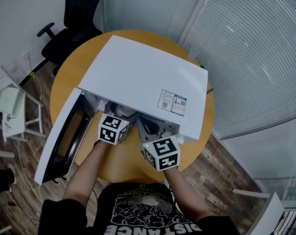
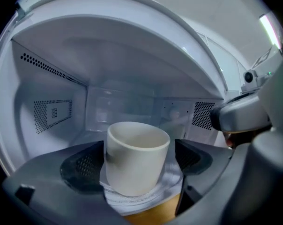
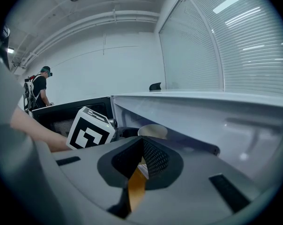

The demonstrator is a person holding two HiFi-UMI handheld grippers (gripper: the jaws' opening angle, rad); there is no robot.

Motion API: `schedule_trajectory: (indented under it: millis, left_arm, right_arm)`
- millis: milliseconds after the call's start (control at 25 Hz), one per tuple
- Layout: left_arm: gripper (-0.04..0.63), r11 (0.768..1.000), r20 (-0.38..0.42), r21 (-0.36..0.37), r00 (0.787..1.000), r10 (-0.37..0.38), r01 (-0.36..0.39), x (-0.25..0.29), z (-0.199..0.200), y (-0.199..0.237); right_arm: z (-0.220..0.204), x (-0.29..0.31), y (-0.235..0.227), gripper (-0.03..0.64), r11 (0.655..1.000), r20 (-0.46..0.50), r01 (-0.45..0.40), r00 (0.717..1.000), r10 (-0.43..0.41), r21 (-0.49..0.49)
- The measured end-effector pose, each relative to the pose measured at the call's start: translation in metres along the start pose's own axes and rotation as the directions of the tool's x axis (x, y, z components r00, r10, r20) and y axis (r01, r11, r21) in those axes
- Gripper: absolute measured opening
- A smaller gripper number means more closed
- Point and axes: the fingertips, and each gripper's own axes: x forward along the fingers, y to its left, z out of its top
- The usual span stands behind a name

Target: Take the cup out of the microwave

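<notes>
Head view: a white microwave [image 1: 143,77] sits on a round wooden table [image 1: 126,163] with its door [image 1: 60,141] swung fully to the left, leaving the cavity free for access; the left gripper [image 1: 113,126] reaches into the opening, while the right gripper [image 1: 159,148] waits just outside the front edge, apparently so as not to crowd the opening. Left gripper view: the cream cup [image 2: 137,156] stands upright on the glass turntable [image 2: 146,198] inside the cavity, directly between the jaws, which are spread wide; a gap shows on the right side, and the left pad is very close, so the cup is framed for a grasp but not yet clamped. Right gripper view: the jaws are drawn together on nothing, only the table showing through the slit; the cup's rim appears beyond them.
</notes>
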Motion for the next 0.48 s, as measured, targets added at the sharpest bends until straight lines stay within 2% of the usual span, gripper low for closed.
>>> schedule_trajectory:
  millis: [480]
  left_arm:
    - [0.465,0.999,-0.01,0.048,1.0,-0.009,0.009,0.013,0.001,0.001]
  right_arm:
    - [-0.004,0.002,-0.007,0.017,1.0,-0.01,0.003,1.0,-0.003,0.012]
